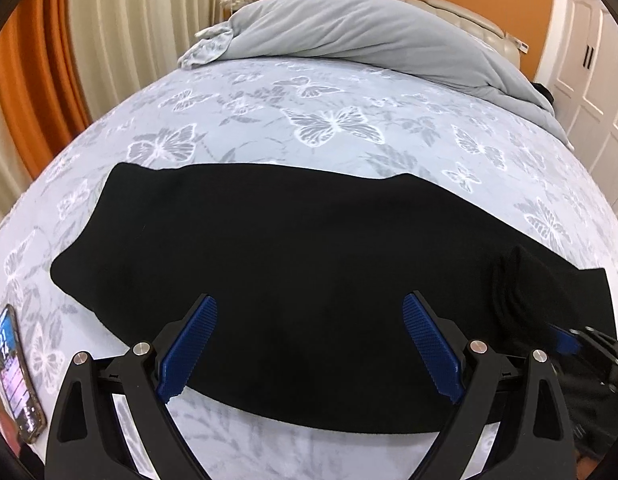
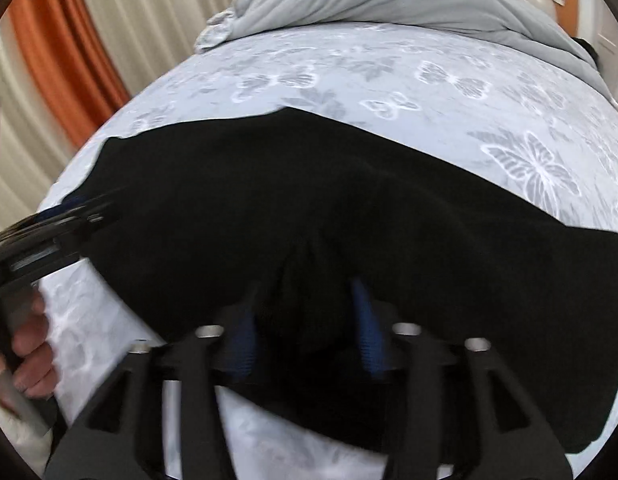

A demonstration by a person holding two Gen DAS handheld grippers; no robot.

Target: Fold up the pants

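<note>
One pair of black pants [image 1: 293, 264] lies flat on the butterfly-print bed sheet [image 1: 329, 120], and we note its long axis running crosswise in both wrist views, from the upper left down toward the lower right, roughly parallel to the near edge of the bed. The left end is narrower with a rounded corner; the right end is cut square. The cloth is a uniform matte black, so seams or a waistband cannot be made out; we see it mostly smooth, with a raised bunched fold [image 1: 521, 280] near its right part. In the left wrist view the left gripper [image 1: 309, 344] hangs over the near edge of the pants with its blue pads [image 1: 191, 344] spread wide and nothing between them. In the right wrist view, which is blurred, the right gripper [image 2: 305, 332] has its jaws parted, with a ridge of the black cloth rising between the pads; we see no pad pressing on it. A grey duvet [image 1: 369, 32] is heaped at the far end of the bed, and a phone [image 1: 17, 376] lies on the sheet left of the pants. A hand [image 2: 33, 356] shows at the left edge of the right view.
</note>
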